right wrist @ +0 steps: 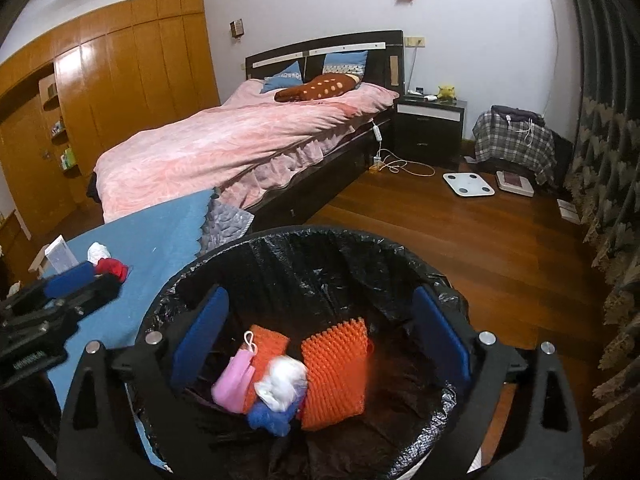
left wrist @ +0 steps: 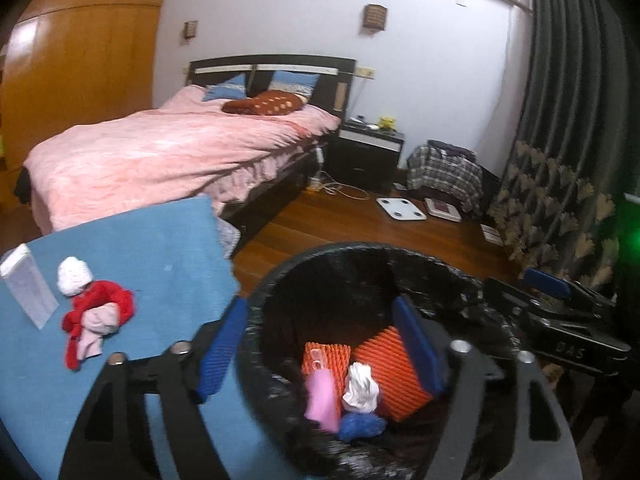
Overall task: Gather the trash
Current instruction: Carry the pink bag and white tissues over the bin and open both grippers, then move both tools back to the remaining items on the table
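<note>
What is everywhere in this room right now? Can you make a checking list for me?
Surface: blue cloth table beside the bin.
Job's things: black-lined trash bin holds two orange foam pads, pink piece, white wad, blue wad; red and white scraps and a clear box remain on the table.
Clutter: scale on the floor.
Grippers: left tool and right tool open, empty, over the bin.
Cables: white cord by the bed.
Surroundings: pink bed, nightstand, curtain, wardrobe.

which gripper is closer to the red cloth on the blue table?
Left. The left gripper straddles the bin's rim beside the red cloth; the right gripper hangs over the bin's middle.
</note>
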The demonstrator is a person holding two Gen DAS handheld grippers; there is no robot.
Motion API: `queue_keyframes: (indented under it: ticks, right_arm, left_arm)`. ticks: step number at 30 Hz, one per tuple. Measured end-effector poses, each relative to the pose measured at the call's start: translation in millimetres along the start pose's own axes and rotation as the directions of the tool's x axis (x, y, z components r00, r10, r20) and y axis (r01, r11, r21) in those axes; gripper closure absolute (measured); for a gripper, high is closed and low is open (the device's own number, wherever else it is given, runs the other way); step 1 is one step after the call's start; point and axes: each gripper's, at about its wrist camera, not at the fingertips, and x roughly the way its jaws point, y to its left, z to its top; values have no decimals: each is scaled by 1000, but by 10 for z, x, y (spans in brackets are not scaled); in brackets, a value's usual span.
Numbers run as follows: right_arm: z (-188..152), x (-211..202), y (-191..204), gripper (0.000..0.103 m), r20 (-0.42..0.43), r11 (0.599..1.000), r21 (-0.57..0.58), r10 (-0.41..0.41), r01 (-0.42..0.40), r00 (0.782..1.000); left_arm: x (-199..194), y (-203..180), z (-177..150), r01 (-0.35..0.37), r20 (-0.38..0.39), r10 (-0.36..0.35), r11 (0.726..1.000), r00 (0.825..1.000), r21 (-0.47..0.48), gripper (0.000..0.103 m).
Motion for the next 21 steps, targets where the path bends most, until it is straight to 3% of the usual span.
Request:
queue_keyframes:
  ticks: [7, 21]
  right_arm:
    - [29, 46, 197, 9, -11, 999, -11, 34, -34, 999]
    - [218, 304, 996, 9, -20, 981, -118, 151, -152, 988]
  left_arm:
    - [-154, 381, -10, -107, 17, 108, 993, 994, -49, 10]
    - [-422, 1261, -177, -293, 19, 300, 942, 954, -162, 9]
